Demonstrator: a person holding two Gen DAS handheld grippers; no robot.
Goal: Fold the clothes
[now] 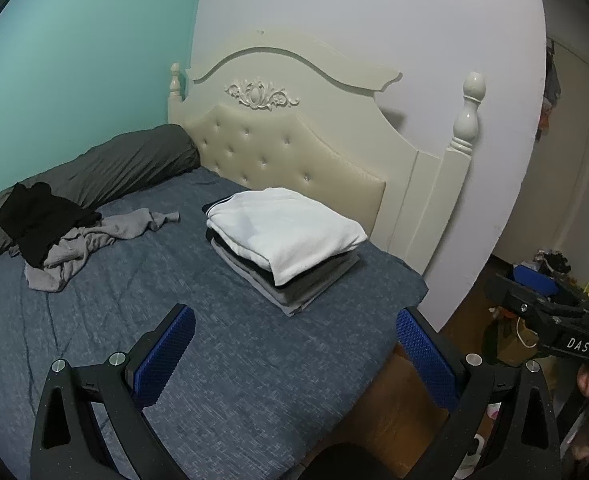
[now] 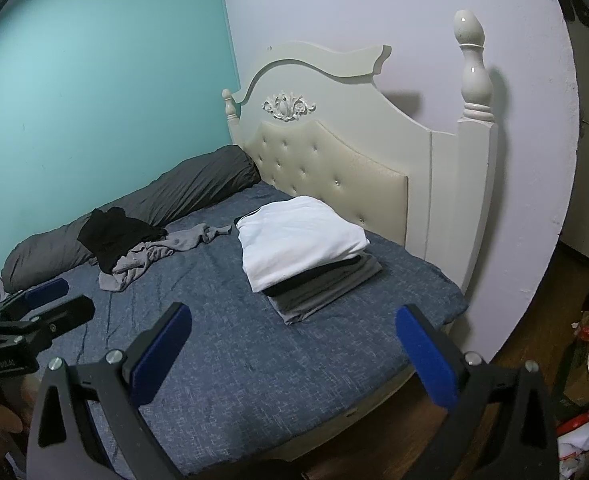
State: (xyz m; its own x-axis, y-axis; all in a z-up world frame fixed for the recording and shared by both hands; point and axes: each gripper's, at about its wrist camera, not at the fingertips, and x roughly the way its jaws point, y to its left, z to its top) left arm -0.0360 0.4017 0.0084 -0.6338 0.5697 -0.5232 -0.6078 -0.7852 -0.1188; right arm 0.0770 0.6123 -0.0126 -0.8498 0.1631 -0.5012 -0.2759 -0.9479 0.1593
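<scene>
Ahead of both tongs, on the bed (image 1: 222, 360): folded stack (image 1: 286, 248), white top. Far left: unfolded heap (image 1: 54, 236). Left tongs (image 1: 294, 344) and right tongs (image 2: 294, 340) released, empty.

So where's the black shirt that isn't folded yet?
The black garment lies crumpled on the blue bed, left in both views, on a rumpled grey garment and against the dark grey bolster along the teal wall.
</scene>
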